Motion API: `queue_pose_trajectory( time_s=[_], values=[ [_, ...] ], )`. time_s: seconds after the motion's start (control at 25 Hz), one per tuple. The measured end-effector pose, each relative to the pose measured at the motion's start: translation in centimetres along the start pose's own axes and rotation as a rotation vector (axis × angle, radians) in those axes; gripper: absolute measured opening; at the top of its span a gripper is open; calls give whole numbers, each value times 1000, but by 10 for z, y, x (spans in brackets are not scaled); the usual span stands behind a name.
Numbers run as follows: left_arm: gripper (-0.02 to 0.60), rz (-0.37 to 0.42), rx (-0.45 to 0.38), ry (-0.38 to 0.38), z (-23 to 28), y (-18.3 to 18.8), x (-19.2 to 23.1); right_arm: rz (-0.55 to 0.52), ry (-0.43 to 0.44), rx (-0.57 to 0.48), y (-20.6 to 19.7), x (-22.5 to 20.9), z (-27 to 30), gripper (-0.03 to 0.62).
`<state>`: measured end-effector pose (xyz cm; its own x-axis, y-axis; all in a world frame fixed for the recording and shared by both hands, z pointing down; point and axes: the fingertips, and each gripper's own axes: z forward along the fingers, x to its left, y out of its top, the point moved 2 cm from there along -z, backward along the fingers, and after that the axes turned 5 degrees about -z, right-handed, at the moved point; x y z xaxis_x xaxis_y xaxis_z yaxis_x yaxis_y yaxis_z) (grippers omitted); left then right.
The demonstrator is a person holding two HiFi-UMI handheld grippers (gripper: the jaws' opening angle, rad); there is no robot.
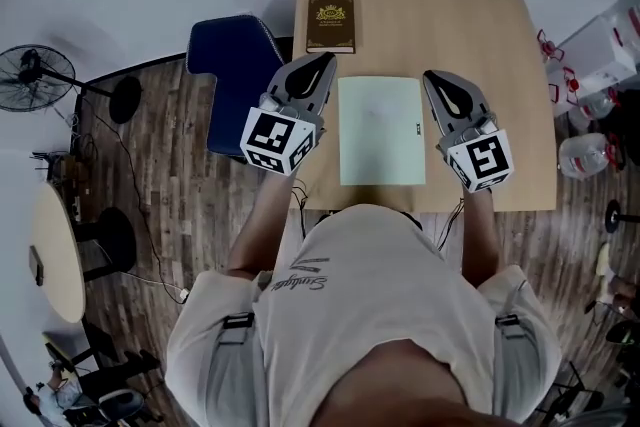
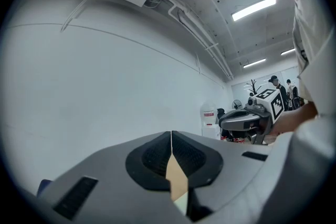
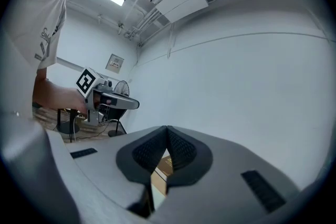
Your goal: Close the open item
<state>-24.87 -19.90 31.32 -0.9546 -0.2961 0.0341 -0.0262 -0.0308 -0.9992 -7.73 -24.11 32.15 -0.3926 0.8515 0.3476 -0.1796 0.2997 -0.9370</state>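
Much of the room stays out of sight in the two gripper views, since each looks up at bare white wall and ceiling over its own grey jaws. Only a sliver of what lies below shows through the gap behind the tips. The left gripper [image 2: 171, 134] has its jaws pressed together at the tips with nothing between them; tan wood and a trace of pale green show through the slot. The right gripper [image 3: 167, 127] is likewise closed on nothing, and part of a brown cover shows through its slot. From the head view, the pale green rectangular book [image 1: 380, 130] lies flat and closed on the light wooden table [image 1: 470, 35], between the two grippers and touching neither. A small dark mark at its right edge is too small to read. The dark brown book with a gold emblem [image 1: 331, 23] lies closed just beyond it, towards the table's far left corner, its print illegible. The person's torso in a pale shirt [image 1: 370, 305] hides the middle of the table's near edge, and the left gripper covers part of the left edge. A blue padded chair [image 1: 235, 65] stands beside the table on the left. At the right border, clear plastic bottles [image 1: 588, 155] and a white container with red trim [image 1: 600, 45] are cut off by the frame, and their contents cannot be made out.
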Motion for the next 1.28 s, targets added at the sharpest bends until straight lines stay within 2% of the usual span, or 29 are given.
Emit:
queue_pose_trajectory(
  time_s=[0.4,0.68,1.0,1.28],
  values=[
    [15,0,26,10,-1,-10,5,46,17,-10,-1,6,14,-5],
    [15,-33,25,23,-8,-12,13,160,7,-24,-5,3,19,-5],
    [15,-57,32,16,-8,-22,12,75,22,16,-7,16,23,-5],
    [15,-61,42,24,-10,-30,13,118,31,21,-16,16,20,-5]
  ],
)
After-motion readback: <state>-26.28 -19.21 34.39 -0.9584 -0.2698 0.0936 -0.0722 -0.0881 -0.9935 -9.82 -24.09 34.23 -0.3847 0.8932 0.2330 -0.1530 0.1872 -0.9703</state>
